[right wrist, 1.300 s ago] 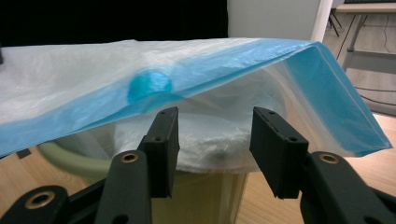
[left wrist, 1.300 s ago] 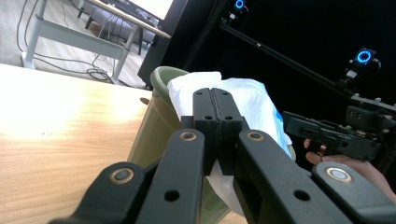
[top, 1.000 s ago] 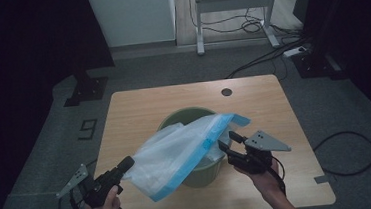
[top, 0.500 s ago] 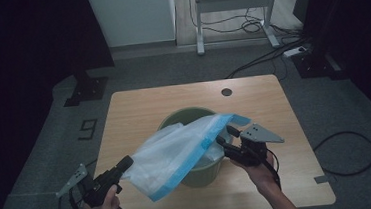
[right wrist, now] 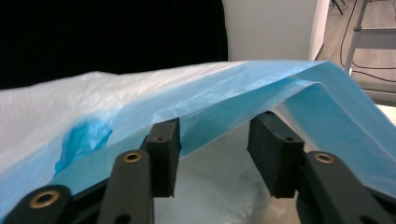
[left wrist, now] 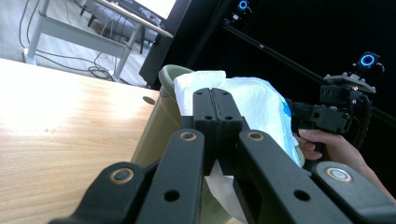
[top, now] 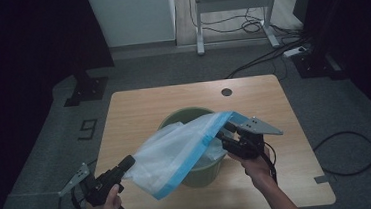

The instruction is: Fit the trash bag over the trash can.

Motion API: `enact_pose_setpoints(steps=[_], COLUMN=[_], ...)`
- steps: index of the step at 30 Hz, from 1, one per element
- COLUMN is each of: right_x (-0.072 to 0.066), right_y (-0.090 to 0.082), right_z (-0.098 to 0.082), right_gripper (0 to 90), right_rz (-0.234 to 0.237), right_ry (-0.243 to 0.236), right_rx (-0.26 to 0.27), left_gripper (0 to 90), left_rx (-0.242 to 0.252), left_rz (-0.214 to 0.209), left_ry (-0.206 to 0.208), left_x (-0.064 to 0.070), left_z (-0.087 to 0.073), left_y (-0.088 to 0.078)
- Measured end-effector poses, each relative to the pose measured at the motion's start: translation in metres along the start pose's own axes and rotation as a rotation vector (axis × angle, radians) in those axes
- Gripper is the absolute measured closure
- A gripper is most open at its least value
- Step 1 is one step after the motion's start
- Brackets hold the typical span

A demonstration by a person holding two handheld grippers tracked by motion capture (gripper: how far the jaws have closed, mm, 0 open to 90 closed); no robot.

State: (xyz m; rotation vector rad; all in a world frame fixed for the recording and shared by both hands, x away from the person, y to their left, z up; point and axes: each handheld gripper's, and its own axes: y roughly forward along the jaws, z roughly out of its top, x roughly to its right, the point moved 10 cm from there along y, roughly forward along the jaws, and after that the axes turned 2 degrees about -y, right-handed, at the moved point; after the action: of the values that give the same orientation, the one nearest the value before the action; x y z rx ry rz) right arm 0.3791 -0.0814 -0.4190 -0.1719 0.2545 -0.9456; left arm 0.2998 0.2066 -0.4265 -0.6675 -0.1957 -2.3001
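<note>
A green bin [top: 199,176] stands mid-table, and a white bag with a blue rim [top: 177,150] is stretched above and across it. My left gripper [top: 128,163] is at the table's near left, shut on the bag's lower corner. In the left gripper view its jaws [left wrist: 215,93] meet on white plastic, with the bag [left wrist: 252,100] and bin [left wrist: 159,126] beyond. My right gripper [top: 224,134] is at the bag's upper right corner. Its jaws [right wrist: 215,130] have just been closing. The blue rim [right wrist: 233,102] crosses the gap between them, and the pads do not press on it.
The wooden table [top: 139,113] has a round cable hole [top: 226,91] near its far edge. On the floor behind are a white desk frame [top: 231,5], cables, a power strip [top: 297,50] and a black stand base [top: 86,89].
My right gripper has edged left, closer to the bag's blue rim, and its jaws stand narrower. The left gripper and the bin have not moved.
</note>
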Motion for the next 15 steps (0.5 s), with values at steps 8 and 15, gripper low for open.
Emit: enact_pose_setpoints(steps=[8,15], right_x=[0.009,0.011], right_y=[-0.001,-0.002], right_z=[0.013,0.019], right_gripper=[81.1,89.1], right_rz=[0.016,0.030], right_ry=[0.048,0.043], right_rx=[0.055,0.080], left_gripper=[89.8,81.2], left_rx=[-0.001,-0.010], left_rz=[-0.001,-0.014], left_ry=[0.008,0.070], left_x=[0.002,0.016], left_z=[0.001,0.008], left_y=[0.000,0.000])
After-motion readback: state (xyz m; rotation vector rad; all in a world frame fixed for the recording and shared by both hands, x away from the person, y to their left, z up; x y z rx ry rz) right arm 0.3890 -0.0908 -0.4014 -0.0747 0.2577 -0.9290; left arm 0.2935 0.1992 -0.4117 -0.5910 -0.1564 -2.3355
